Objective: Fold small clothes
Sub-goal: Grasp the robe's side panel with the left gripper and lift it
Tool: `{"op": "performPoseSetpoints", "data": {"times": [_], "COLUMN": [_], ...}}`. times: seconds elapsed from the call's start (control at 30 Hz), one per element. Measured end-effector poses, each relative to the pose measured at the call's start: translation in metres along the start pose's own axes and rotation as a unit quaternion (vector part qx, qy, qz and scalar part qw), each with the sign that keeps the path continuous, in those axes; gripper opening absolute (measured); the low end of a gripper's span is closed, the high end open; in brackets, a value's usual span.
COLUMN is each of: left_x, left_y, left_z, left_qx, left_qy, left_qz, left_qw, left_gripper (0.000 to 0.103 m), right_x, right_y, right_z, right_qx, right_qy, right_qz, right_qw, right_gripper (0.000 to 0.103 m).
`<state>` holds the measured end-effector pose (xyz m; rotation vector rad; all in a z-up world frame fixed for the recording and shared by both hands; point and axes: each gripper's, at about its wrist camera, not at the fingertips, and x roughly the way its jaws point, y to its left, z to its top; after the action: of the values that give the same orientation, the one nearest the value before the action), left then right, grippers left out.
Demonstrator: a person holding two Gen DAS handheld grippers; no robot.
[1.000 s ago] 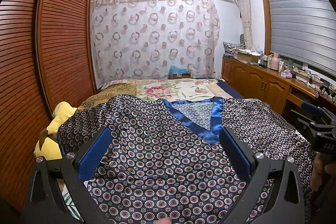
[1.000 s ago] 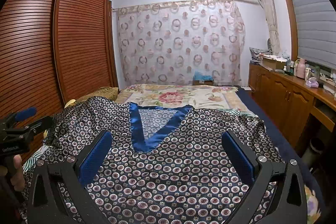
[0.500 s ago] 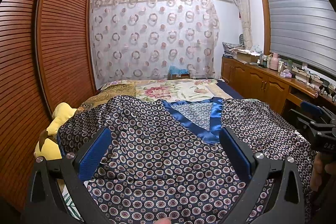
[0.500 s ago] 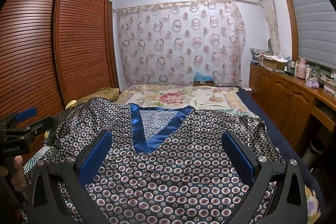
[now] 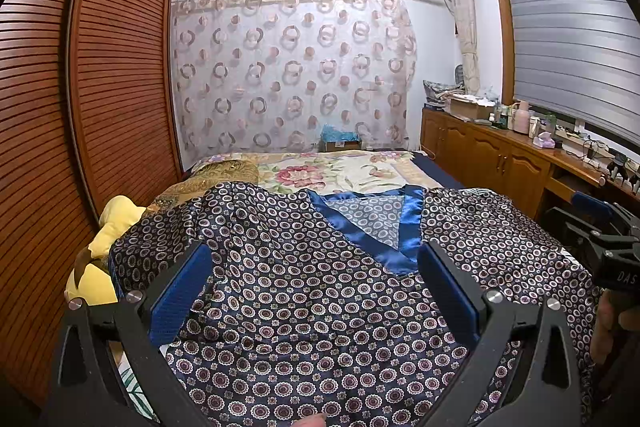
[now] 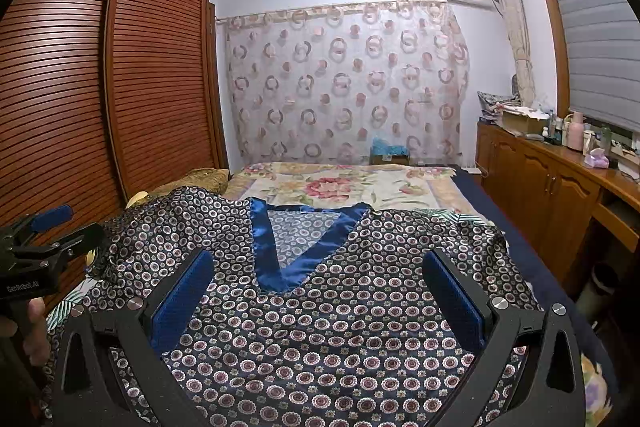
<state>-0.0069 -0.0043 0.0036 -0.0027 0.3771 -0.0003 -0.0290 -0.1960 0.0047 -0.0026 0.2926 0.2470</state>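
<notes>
A dark navy satin top [image 5: 320, 307] with small circle prints and a blue V-neck trim [image 5: 384, 243] lies spread flat on the bed, front up, neckline toward the far end. My left gripper [image 5: 314, 267] hovers open over its left half, nothing between the blue pads. In the right wrist view the same top [image 6: 340, 327] fills the foreground and my right gripper [image 6: 318, 269] stands open above its middle, below the V-neck [image 6: 296, 247]. Each gripper also shows at the edge of the other's view, held by a hand.
The bed carries a floral cover [image 6: 344, 187] beyond the top. A yellow plush toy [image 5: 104, 247] lies at the bed's left edge beside the slatted wardrobe [image 5: 80, 107]. Wooden cabinets [image 6: 560, 195] with bottles line the right wall. A patterned curtain [image 5: 292, 75] hangs behind.
</notes>
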Motion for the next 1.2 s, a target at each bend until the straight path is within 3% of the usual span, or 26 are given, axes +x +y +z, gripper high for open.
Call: {"op": "performPoseSetpoints", "data": {"times": [0.2,0.47,0.83,1.1,1.2], "left_x": [0.002,0.016,0.027,0.044,0.05], "left_y": [0.002,0.029,0.092,0.152,0.172], "left_z": [-0.003,-0.014,-0.024,-0.038,-0.045], "left_qx": [0.001,0.004,0.0,-0.025,-0.04], "left_qy": [0.006,0.041,0.069,0.112,0.13], "left_qz": [-0.003,-0.003,0.02,0.041,0.044], "left_qw": [1.0,0.9991,0.9974,0.9925,0.9898], "left_gripper": [0.103,0.103,0.103,0.103,0.098], "right_x": [0.003,0.023,0.062,0.086,0.094], "right_y": [0.001,0.007,0.021,0.033,0.039], "right_z": [-0.002,-0.006,0.011,0.009,0.008], "right_qx": [0.001,-0.012,-0.056,-0.078,-0.088], "right_qy": [0.005,0.033,0.066,0.106,0.119], "right_qz": [0.01,0.045,0.097,0.139,0.149], "right_qw": [1.0,0.998,0.991,0.982,0.978], "right_gripper": [0.103,0.103,0.103,0.103,0.103]}}
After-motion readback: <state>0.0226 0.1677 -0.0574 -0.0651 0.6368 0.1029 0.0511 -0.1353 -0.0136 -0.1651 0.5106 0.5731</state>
